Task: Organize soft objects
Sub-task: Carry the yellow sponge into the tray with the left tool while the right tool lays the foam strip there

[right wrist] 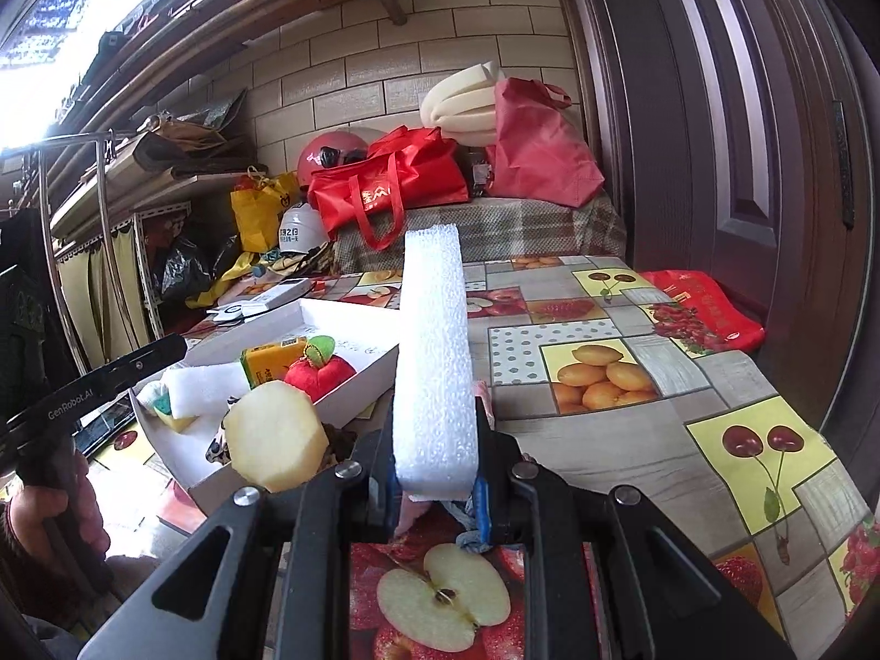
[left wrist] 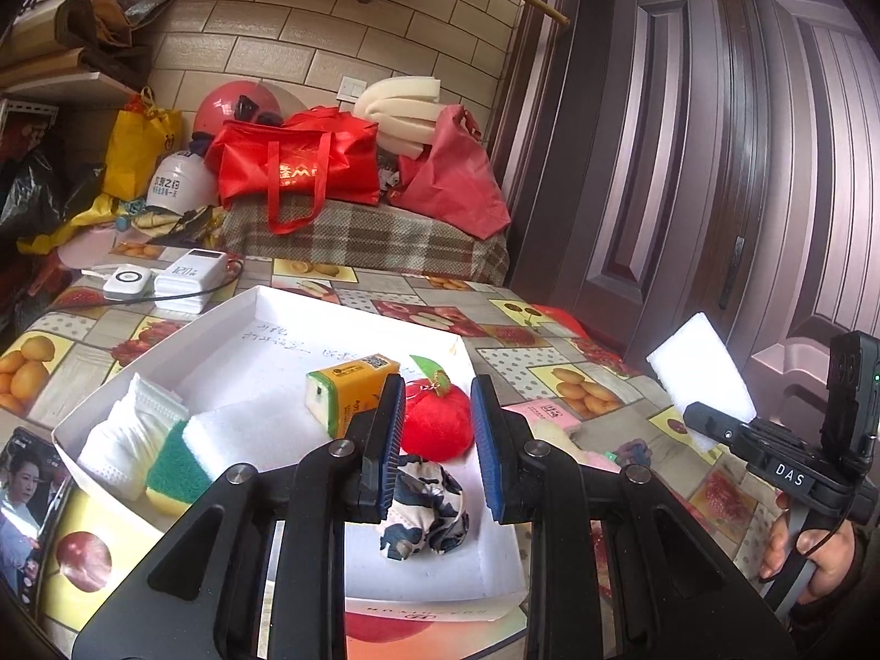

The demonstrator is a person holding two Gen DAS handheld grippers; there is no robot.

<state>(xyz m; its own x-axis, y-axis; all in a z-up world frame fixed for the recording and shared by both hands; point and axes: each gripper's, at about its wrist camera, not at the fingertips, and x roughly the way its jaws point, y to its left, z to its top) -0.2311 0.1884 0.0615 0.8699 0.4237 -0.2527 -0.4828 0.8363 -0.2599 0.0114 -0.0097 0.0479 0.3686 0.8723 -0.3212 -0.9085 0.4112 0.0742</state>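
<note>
The right gripper (right wrist: pixel 434 440), pointing slightly downward, is clamped on the lower end of a white foam strip (right wrist: pixel 434 330), which stands nearly upright between its blue pads, above the fruit-print tablecloth (right wrist: pixel 605 379) and just right of a shallow white box (right wrist: pixel 363 379). A person's hand (left wrist: pixel 808 550) grips its handle. The left gripper (left wrist: pixel 438 401) hovers over the near end of the box, its jaws apart with nothing between them. Through that gap show a red plush apple (left wrist: pixel 437 423) and, nearer, a crumpled black-and-white patterned cloth (left wrist: pixel 423 511), both lying in the box. Also in the box are a yellow tissue pack (left wrist: pixel 352 390) touching the apple's left side, a white foam pad (left wrist: pixel 236 423), a green-and-yellow sponge (left wrist: pixel 176 473) and a folded white mask (left wrist: pixel 132 434) at the left corner. Outside the box, on the cloth to its right, lie a pink packet (left wrist: pixel 550 412) and a pale yellow sponge piece (right wrist: pixel 272 434). Two white power banks (left wrist: pixel 165 275) sit at the table's far left
</note>
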